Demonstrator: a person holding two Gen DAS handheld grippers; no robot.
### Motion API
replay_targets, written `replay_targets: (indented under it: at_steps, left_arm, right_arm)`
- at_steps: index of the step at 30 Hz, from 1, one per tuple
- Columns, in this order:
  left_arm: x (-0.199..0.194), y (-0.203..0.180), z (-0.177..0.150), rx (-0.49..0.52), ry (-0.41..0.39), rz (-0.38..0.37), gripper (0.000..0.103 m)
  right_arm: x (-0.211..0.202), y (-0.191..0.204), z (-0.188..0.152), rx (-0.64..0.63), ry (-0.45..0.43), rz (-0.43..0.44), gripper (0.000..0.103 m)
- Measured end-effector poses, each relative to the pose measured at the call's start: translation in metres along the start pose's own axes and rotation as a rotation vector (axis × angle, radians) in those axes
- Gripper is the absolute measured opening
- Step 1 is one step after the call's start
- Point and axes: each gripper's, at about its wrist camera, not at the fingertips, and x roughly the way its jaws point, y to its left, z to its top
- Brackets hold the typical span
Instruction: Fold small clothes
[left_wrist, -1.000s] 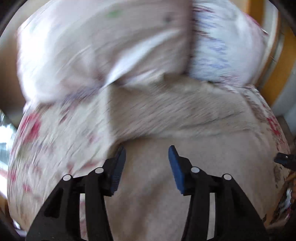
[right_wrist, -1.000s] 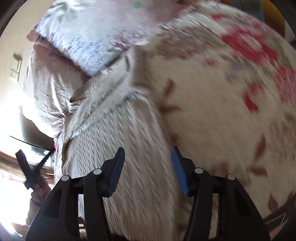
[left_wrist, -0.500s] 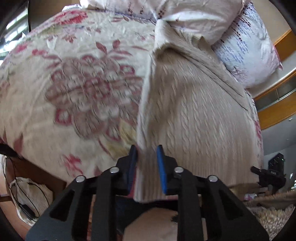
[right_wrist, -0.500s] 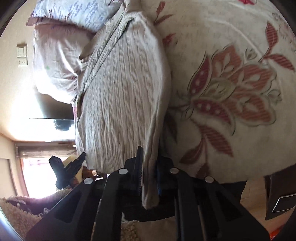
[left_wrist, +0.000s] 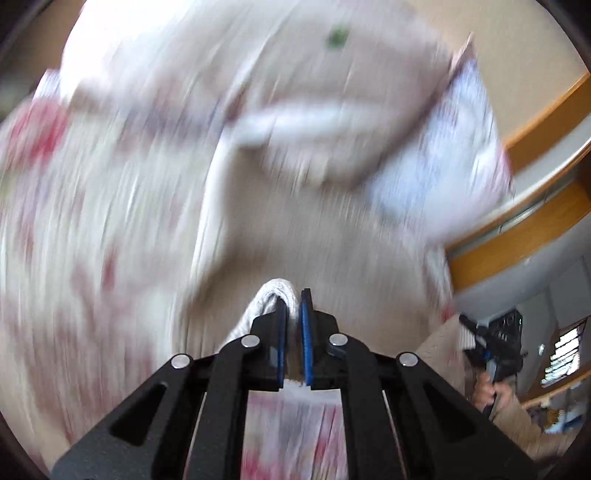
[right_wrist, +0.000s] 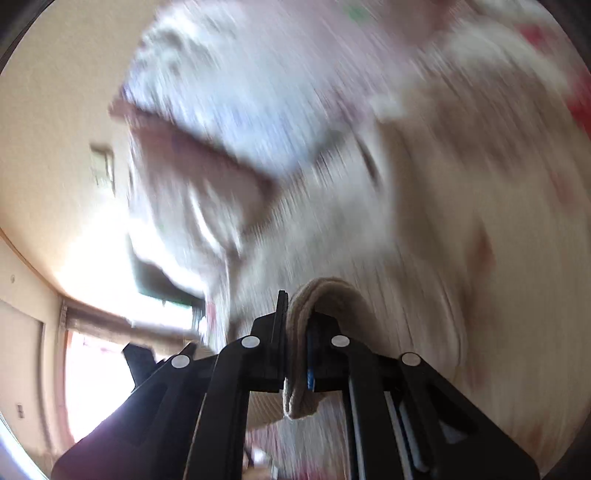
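Observation:
A beige cable-knit sweater (left_wrist: 317, 236) lies on a floral bedspread (left_wrist: 74, 229); both views are motion-blurred. My left gripper (left_wrist: 293, 306) is shut on a fold of the sweater's hem, which bulges up between the blue pads. My right gripper (right_wrist: 297, 314) is shut on another fold of the sweater (right_wrist: 369, 236) hem, with knit edge hanging below the pads. Both hold the hem lifted above the bed, toward the pillows.
Pink and white pillows (left_wrist: 332, 85) lie at the head of the bed, also in the right wrist view (right_wrist: 236, 110). A wooden headboard rail (left_wrist: 517, 236) runs at the right. The right gripper and hand (left_wrist: 491, 354) show at the right edge.
Both grippers, open a second ago, closed on the sweater's hem at the bed's near edge and have since lifted it and swung it toward the pillows.

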Motion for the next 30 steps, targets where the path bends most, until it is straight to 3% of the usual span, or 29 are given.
replay_targets:
  at_steps: [1, 2, 3, 4, 5, 6, 8, 12, 18, 19, 21, 23, 25, 27, 30]
  left_arm:
    - [0.008, -0.006, 0.021, 0.025, -0.043, 0.038, 0.011]
    - [0.018, -0.009, 0.041, 0.040, -0.076, 0.083, 0.015]
    - [0.030, -0.007, 0.057, 0.029, -0.084, 0.118, 0.024]
    - [0.039, -0.001, 0.067, 0.006, -0.076, 0.129, 0.030]
    - [0.046, 0.006, 0.073, -0.020, -0.064, 0.151, 0.047]
    - [0.052, 0.016, 0.075, -0.044, -0.054, 0.184, 0.053]
    - [0.060, 0.033, 0.070, -0.070, -0.021, 0.183, 0.053]
    - [0.083, 0.066, 0.055, -0.126, 0.080, 0.155, 0.053]
    - [0.116, 0.071, 0.040, -0.160, 0.126, 0.123, 0.052]
    - [0.118, 0.068, 0.039, -0.150, 0.114, 0.121, 0.048]
    - [0.125, 0.066, 0.038, -0.184, 0.106, 0.111, 0.027]
    - [0.126, 0.067, 0.038, -0.255, 0.097, 0.080, 0.019]
    - [0.116, 0.060, 0.037, -0.317, 0.059, 0.015, 0.016]
    - [0.104, 0.034, 0.040, -0.334, 0.038, -0.098, 0.014]
    - [0.100, -0.044, 0.052, -0.232, 0.047, -0.254, 0.011]
  right_arm:
    - [0.008, 0.007, 0.020, -0.022, -0.038, -0.020, 0.009]
    - [0.022, 0.014, 0.042, -0.040, -0.074, -0.058, 0.020]
    - [0.027, 0.015, 0.057, -0.047, -0.092, -0.087, 0.047]
    - [0.034, 0.016, 0.066, -0.049, -0.105, -0.120, 0.063]
    - [0.040, 0.017, 0.072, -0.024, -0.127, -0.159, 0.074]
    - [0.041, 0.015, 0.069, -0.008, -0.135, -0.150, 0.074]
    - [0.045, 0.011, 0.055, 0.008, -0.116, -0.124, 0.074]
    - [0.048, -0.007, 0.033, -0.001, -0.051, -0.224, 0.074]
    - [0.038, -0.024, 0.023, 0.067, -0.038, -0.197, 0.074]
    - [0.036, -0.023, 0.020, 0.062, -0.031, -0.198, 0.074]
    - [0.030, -0.028, 0.019, 0.047, -0.015, -0.201, 0.074]
    - [0.025, -0.029, 0.016, 0.043, -0.007, -0.202, 0.074]
    - [0.016, -0.034, 0.015, 0.052, -0.009, -0.201, 0.074]
    - [0.007, -0.037, 0.017, 0.055, -0.020, -0.198, 0.074]
    - [-0.011, -0.038, 0.025, 0.038, -0.064, -0.214, 0.074]
